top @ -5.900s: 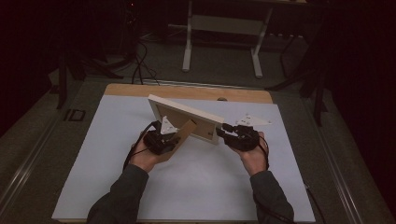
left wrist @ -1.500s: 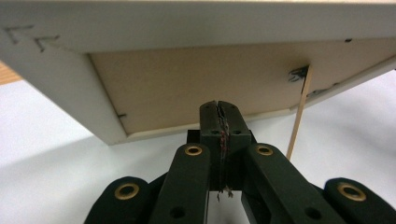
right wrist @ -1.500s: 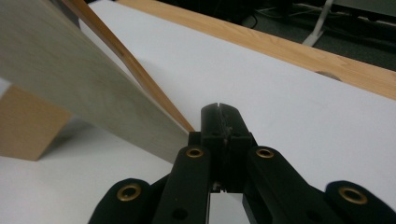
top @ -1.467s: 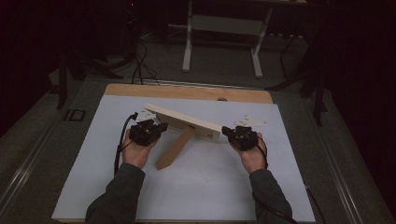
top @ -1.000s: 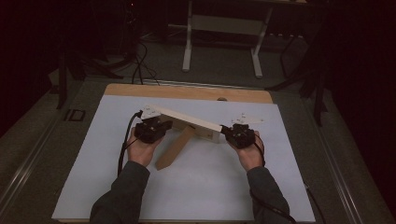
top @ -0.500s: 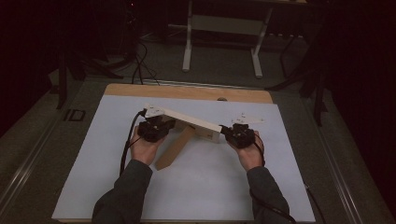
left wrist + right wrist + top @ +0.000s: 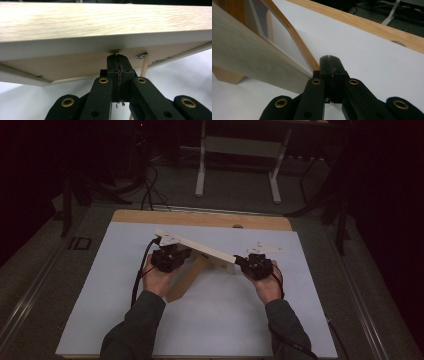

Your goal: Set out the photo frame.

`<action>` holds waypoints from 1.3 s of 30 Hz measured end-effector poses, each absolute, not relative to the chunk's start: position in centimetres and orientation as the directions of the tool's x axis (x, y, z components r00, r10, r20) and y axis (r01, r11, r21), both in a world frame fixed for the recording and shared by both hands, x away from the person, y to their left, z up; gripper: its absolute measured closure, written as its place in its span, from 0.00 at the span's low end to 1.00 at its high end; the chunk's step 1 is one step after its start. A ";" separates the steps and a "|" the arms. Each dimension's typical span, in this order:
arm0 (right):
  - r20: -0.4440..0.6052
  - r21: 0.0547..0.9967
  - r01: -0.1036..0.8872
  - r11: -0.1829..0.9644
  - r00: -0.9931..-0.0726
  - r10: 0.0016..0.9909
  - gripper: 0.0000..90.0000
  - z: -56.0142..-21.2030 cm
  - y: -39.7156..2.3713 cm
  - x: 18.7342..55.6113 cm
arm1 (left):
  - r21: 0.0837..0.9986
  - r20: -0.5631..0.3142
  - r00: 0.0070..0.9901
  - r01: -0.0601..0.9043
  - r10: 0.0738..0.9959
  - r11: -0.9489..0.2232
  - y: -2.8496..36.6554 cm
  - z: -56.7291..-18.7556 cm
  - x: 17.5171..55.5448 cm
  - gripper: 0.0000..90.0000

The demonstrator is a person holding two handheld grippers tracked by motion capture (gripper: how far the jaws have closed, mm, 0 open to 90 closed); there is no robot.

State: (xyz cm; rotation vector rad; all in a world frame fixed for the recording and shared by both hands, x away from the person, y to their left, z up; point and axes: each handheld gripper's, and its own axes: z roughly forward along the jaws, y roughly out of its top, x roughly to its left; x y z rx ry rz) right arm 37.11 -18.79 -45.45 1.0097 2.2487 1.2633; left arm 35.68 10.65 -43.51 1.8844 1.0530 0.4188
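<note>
Board (image 7: pixel 207 251) of pale wood sits tilted above the white table surface (image 7: pixel 215 320), running from your left gripper (image 7: pixel 170 256) across to your right gripper (image 7: pixel 254 264), with its left end farther from you than its right. A second, darker wooden piece (image 7: pixel 186 277) slants out from under the board toward you and rests on the white surface; how the two are joined cannot be told from the high view.

Your left gripper has both jaws pressed together, with nothing between them. In the left gripper view its closed tips (image 7: pixel 117 58) sit right under the board (image 7: pixel 100 22), at the lower edge of its pale grain face; a thin wooden dowel (image 7: pixel 144 66) and a small metal fitting (image 7: pixel 140 56) show just beside them on the underside. Whether the tips actually bear on the wood cannot be told.

Your right gripper is likewise fully closed and holds nothing. In the right gripper view its tips (image 7: pixel 330 60) lie just beside the board's lower corner (image 7: pixel 305 82), near the point where a darker wooden strip (image 7: pixel 297 40) comes down to the white surface (image 7: pixel 372 57). Contact there cannot be confirmed.

The bare wooden edge of the table (image 7: pixel 200 217) shows along the far side of the white surface.
</note>
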 end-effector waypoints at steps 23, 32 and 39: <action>0.024 0.849 0.397 0.348 -0.687 0.726 1.00 -45.2 -18.7 36.5 | 0.841 -0.101 0.634 0.466 0.767 -0.274 8.7 -42.8 34.8 1.00; 0.027 0.850 0.397 0.347 -0.690 0.723 1.00 -45.2 -18.7 36.3 | 0.837 -0.095 0.640 0.466 0.762 -0.287 8.1 -43.1 34.8 1.00; 0.024 0.853 0.388 0.348 -0.697 0.717 1.00 -45.0 -18.7 36.0 | 0.832 -0.095 0.641 0.471 0.762 -0.293 7.8 -43.3 34.9 1.00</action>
